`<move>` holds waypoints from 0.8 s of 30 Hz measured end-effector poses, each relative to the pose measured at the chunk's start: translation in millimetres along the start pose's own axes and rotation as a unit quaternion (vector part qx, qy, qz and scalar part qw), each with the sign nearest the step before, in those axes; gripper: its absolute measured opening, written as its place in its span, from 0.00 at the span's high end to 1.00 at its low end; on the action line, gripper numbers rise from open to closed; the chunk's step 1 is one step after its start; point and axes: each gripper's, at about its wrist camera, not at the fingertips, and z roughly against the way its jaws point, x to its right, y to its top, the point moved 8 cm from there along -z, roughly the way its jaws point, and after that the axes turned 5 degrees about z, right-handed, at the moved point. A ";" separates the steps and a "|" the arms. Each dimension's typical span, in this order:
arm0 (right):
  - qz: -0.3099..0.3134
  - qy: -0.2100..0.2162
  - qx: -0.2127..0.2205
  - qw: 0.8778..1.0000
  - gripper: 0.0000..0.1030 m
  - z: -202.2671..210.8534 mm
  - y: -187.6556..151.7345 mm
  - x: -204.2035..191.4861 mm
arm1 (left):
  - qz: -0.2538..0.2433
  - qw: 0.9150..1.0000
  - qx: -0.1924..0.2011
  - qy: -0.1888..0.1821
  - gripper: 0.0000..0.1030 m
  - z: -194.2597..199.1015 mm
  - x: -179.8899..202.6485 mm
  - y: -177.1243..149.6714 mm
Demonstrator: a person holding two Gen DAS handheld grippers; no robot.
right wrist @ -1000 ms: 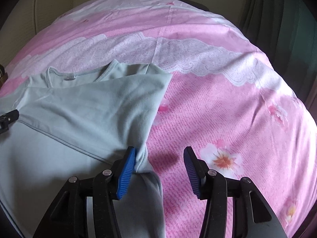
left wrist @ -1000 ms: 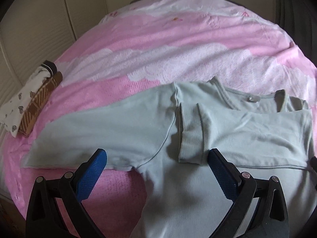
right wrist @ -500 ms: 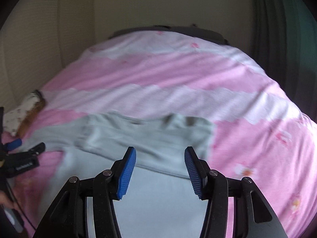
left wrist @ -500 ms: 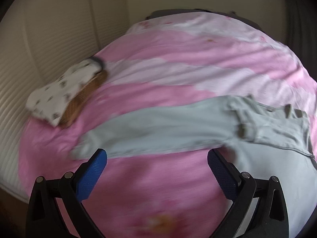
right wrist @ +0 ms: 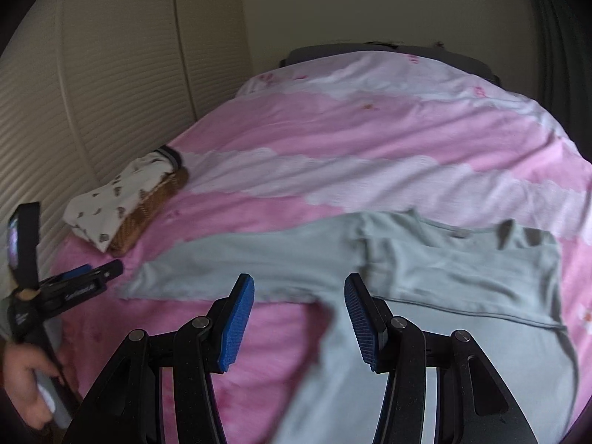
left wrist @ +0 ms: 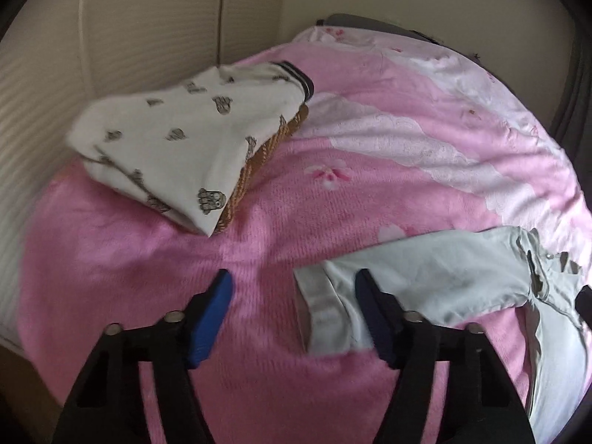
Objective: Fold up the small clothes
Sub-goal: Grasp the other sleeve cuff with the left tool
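Note:
A pale green long-sleeved top (right wrist: 462,281) lies flat on the pink bed. One sleeve is folded across its chest; the other sleeve (right wrist: 236,259) stretches out to the left. In the left wrist view that sleeve's cuff (left wrist: 322,303) lies just ahead of my left gripper (left wrist: 294,312), which is open, with the right finger over the sleeve. My right gripper (right wrist: 298,320) is open and empty, hovering above the sleeve near the armpit. The left gripper also shows in the right wrist view (right wrist: 79,283) at the sleeve's end.
A folded white printed garment (left wrist: 185,144) lies on a brown patterned one (left wrist: 266,151) at the bed's left side, near the ribbed wall. The pink blanket (left wrist: 388,155) covers the bed. A dark curtain (right wrist: 562,55) hangs at right.
Both grippers have swung left. The left one left the shirt body and now sits at the outstretched sleeve's cuff, less wide open. The right one moved from the shirt's right edge to its middle.

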 end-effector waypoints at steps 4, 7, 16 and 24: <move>0.014 0.005 -0.006 1.000 0.50 -12.7 1.4 -24.0 | -0.002 0.998 -0.041 -0.058 0.62 -26.0 1.9 -0.6; 0.022 0.001 -0.010 1.000 0.50 -18.8 1.1 -27.2 | 0.000 0.996 -0.060 -0.071 0.62 -39.0 2.5 -5.8; 0.021 -0.016 -0.020 0.999 0.50 -30.2 -4.3 -15.8 | 0.016 0.993 -0.072 -0.091 0.62 -55.3 2.4 -16.6; 0.019 -0.018 -0.018 1.000 0.50 -25.7 -5.6 -10.3 | 0.024 0.993 -0.064 -0.098 0.84 -45.9 9.7 -13.9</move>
